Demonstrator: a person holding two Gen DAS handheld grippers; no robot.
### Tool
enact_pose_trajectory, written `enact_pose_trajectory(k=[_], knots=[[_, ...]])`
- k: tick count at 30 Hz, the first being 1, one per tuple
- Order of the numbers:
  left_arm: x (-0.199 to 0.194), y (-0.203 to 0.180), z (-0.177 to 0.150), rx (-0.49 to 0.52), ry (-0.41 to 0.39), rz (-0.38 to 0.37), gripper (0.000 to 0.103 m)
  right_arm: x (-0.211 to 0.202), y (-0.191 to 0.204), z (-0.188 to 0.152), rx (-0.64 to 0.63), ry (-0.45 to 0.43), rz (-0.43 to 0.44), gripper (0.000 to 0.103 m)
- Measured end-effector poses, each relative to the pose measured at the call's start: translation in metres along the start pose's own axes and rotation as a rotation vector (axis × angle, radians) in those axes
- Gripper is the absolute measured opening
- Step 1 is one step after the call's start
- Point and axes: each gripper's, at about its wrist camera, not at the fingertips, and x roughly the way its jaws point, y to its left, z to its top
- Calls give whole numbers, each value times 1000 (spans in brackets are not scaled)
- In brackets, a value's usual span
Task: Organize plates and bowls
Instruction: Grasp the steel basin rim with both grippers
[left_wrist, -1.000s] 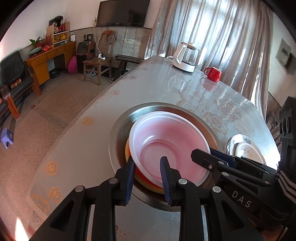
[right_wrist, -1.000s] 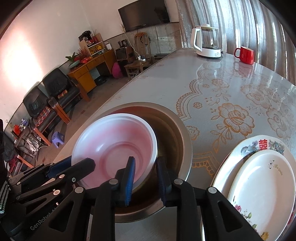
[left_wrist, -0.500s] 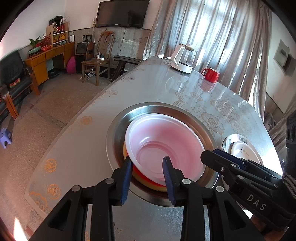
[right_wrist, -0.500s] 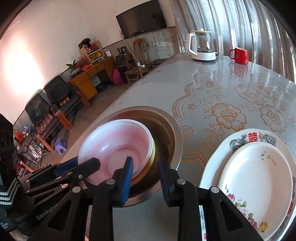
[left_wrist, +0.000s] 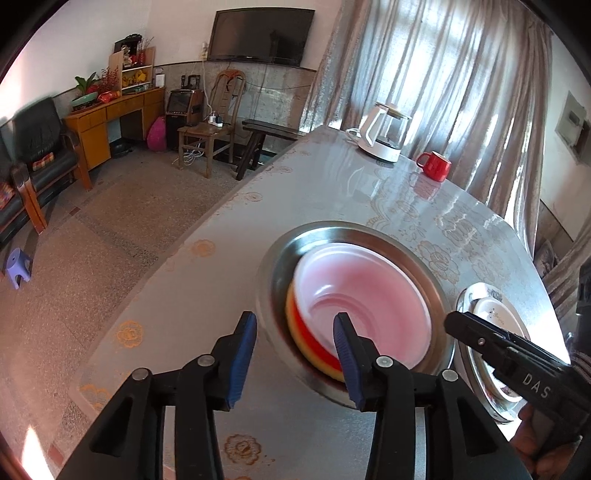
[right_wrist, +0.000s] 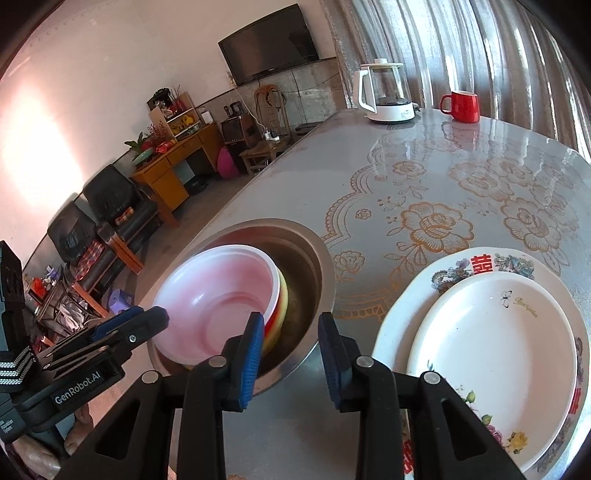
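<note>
A pink-white plastic bowl (left_wrist: 365, 299) sits on top of red and yellow bowls (left_wrist: 314, 350), nested in a wide steel basin (left_wrist: 269, 280) on the table. The stack also shows in the right wrist view (right_wrist: 218, 295). My left gripper (left_wrist: 295, 354) is open and empty, its jaws astride the basin's near rim. My right gripper (right_wrist: 291, 350) is open and empty above the basin's near right edge. A plain white plate (right_wrist: 495, 350) lies on a flowered plate (right_wrist: 484, 262) to the right of the basin.
A white kettle (right_wrist: 384, 92) and a red mug (right_wrist: 461, 105) stand at the table's far end. The table edge falls off to the left, with floor, chairs and a wooden desk (left_wrist: 110, 114) beyond.
Both grippers have pulled back from the pink bowl's rim and opened wider. The bowl stack now rests in the basin.
</note>
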Motion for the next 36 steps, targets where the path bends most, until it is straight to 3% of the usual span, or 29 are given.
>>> enact_pose_trajectory(k=[8, 12, 24, 36], knots=[[-1, 25, -4, -42, 0, 13, 44, -3, -14, -2, 34, -1, -13, 30], [1, 23, -6, -33, 7, -11, 44, -2, -10, -4, 18, 8, 8, 32], [20, 9, -1, 21, 47, 33, 44, 12, -6, -5, -7, 47, -27, 32], [28, 19, 6, 8, 31, 27, 44, 19, -7, -1, -1, 58, -40, 33]])
